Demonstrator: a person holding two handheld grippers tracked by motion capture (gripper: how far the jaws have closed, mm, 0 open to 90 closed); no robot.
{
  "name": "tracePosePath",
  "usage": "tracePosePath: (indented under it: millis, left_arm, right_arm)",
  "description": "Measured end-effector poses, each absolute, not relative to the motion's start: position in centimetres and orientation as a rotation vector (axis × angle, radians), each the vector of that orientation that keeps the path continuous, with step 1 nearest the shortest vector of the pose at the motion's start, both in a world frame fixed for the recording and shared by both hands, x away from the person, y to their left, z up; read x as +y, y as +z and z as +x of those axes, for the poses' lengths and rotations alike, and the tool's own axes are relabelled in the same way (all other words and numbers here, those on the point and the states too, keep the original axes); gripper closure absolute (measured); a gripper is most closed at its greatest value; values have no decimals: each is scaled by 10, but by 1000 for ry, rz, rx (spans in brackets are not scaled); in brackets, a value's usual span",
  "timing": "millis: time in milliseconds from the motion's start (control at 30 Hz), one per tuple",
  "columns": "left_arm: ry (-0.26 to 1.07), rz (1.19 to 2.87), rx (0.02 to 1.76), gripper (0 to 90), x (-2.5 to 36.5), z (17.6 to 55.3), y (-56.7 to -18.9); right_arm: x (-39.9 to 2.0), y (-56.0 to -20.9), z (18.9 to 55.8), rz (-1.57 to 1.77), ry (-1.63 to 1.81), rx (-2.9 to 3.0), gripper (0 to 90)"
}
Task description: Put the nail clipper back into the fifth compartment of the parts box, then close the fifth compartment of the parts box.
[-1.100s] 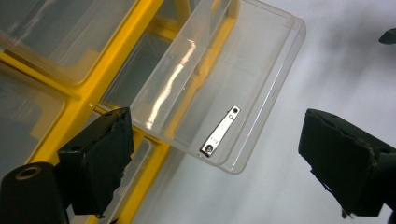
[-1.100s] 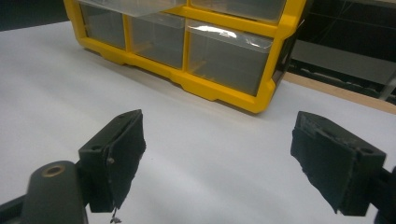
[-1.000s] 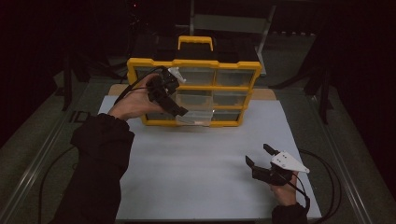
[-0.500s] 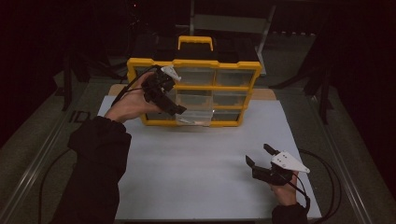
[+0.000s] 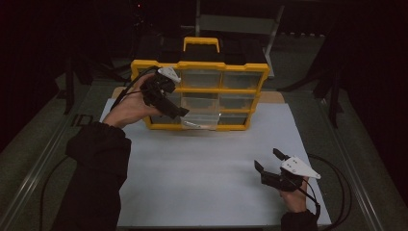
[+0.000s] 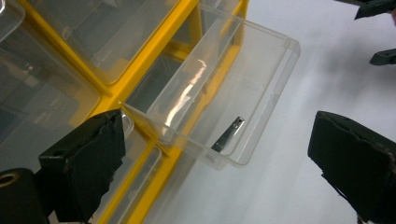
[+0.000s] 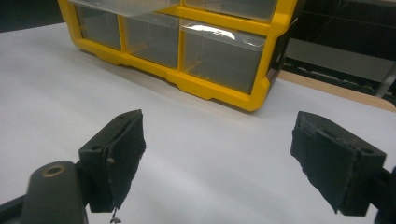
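Observation:
A yellow organizer [image 5: 199,65] with clear drawers stands at the back of the white mat. One lower drawer [image 5: 202,119] is pulled out, and a small metal piece [image 6: 229,134] lies inside it. My left gripper [image 5: 175,108] hovers at the cabinet's left front, just above that drawer [image 6: 243,84]. In the left gripper view its jaws stand wide apart and grip nothing. My right gripper [image 5: 267,160] rests low at the mat's front right, open and empty, facing the organizer [image 7: 187,46].
The white mat [image 5: 202,173] covers the table between the cabinet and the front edge. Cables [image 5: 337,183] trail off the right gripper along the mat's right side. Dark stands and a metal frame stand behind the cabinet.
The left gripper has tilted a little at the cabinet front, bringing its pale top plate into sight. The right gripper has not moved.

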State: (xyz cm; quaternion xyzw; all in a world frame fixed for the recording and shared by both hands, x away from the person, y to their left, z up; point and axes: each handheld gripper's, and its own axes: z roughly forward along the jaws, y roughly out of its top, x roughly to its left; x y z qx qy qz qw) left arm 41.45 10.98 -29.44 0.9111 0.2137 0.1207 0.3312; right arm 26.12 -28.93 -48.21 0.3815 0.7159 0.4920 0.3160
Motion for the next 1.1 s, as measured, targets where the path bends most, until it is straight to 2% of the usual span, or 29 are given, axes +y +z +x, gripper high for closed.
tracePosePath:
  millis: [700,1100]
  left_arm:
    - [329,2340,575,74,122,405,-304]
    - [307,2355,581,151,122,405,-316]
  right_arm:
    - [-289,-482,261,1004,1293,1883,175]
    - [-289,-481,260,1003,1295,1879,175]
